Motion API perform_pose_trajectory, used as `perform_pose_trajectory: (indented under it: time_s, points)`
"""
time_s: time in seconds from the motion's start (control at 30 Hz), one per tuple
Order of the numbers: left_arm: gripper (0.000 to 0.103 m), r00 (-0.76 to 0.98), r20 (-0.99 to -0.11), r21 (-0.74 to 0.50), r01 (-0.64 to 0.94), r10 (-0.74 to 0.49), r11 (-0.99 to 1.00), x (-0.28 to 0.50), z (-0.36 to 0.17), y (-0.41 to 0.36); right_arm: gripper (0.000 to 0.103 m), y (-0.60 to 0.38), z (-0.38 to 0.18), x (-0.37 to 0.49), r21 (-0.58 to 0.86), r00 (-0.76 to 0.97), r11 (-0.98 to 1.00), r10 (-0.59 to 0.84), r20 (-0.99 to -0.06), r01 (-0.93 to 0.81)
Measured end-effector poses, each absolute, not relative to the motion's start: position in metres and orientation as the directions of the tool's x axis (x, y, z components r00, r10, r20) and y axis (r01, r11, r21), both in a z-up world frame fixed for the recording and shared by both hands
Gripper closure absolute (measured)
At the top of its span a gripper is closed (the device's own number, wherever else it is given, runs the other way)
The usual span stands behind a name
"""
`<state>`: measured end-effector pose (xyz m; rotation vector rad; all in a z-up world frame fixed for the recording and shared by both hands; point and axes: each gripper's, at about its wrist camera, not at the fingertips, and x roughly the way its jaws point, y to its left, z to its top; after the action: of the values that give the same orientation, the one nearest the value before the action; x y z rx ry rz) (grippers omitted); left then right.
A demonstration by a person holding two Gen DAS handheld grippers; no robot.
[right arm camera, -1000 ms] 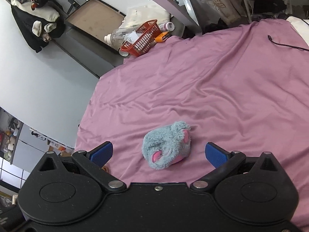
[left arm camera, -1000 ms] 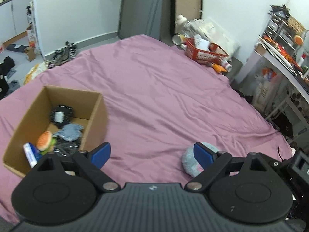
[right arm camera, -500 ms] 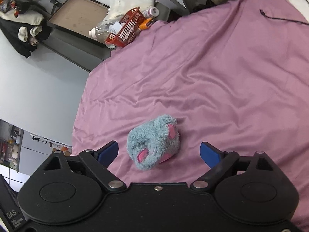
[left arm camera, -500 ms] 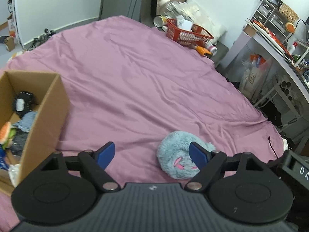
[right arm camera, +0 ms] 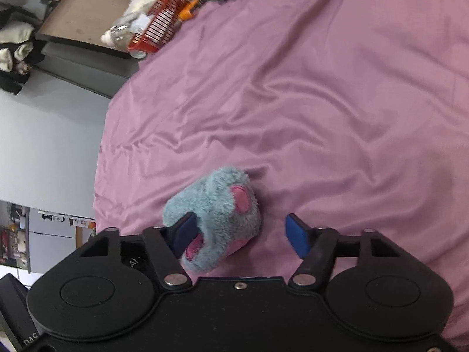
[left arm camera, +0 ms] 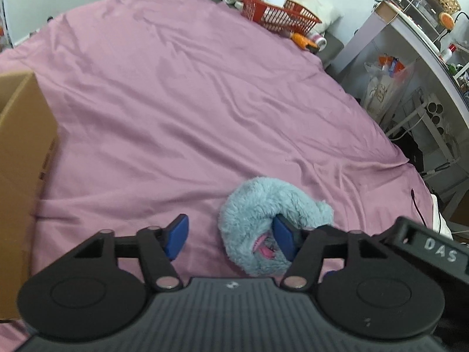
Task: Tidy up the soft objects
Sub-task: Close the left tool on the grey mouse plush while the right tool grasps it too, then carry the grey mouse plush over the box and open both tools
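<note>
Between both pairs of tongs, on the pink bed [left arm camera: 181, 94], lies the blue plush [left arm camera: 263, 205], and neither pinches it. The left tongs [left arm camera: 231, 237] are spread with the plush at their right finger; the right tongs [right arm camera: 243, 236], also spread, have it nearer the middle, so I judge them better placed. The box [left arm camera: 20, 135] stands well apart to the left.

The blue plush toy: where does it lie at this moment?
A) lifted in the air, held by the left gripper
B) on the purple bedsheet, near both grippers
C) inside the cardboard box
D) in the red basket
B: the blue plush toy rests on the purple bedsheet, with the open right gripper and the open left gripper close by it, neither one shut on it.
</note>
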<state>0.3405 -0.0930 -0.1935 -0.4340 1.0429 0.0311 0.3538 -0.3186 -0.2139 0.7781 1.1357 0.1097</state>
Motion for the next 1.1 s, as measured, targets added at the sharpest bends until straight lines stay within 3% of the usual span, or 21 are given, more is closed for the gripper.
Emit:
perform_pose_trajectory:
  time_s: [0.2,0.4,0.53,0.63,0.67,0.77,1.1]
  points:
    - [0.056,0.519,-0.827,-0.369,-0.213,-0.215,0.905,0.344,-0.197,-0.092,0.064,-0.323,-0.221,0.354,0.65,0.451,0.691,0.493,-0.743,0.315]
    - [0.061,0.515,-0.821,-0.406,-0.224,-0.246,0.886,0.343,-0.2,-0.089,0.062,-0.318,-0.22,0.357,0.663,0.444,0.684,0.514,-0.734,0.304]
    - [0.075,0.52,-0.812,-0.417,-0.201,-0.263,0.887,0.344,-0.198,-0.09,0.062,-0.316,-0.225,0.361,0.658,0.445,0.686,0.507,-0.738,0.31]
    - [0.078,0.521,-0.811,-0.419,-0.202,-0.265,0.885,0.344,-0.196,-0.091,0.065,-0.314,-0.23,0.365,0.661,0.446,0.683,0.509,-0.736,0.311]
    - [0.079,0.521,-0.811,-0.422,-0.204,-0.268,0.883,0.343,-0.195,-0.092,0.074,-0.312,-0.229,0.364,0.664,0.452,0.686,0.512,-0.731,0.296]
    - [0.08,0.524,-0.809,-0.419,-0.196,-0.266,0.887,0.339,-0.189,-0.092,0.078,-0.307,-0.219,0.361,0.651,0.472,0.718,0.497,-0.728,0.246]
    - [0.08,0.585,-0.777,-0.402,-0.174,-0.234,0.899,0.32,-0.152,-0.073,0.079,-0.29,-0.187,0.349,0.692,0.506,0.712,0.556,-0.66,0.119]
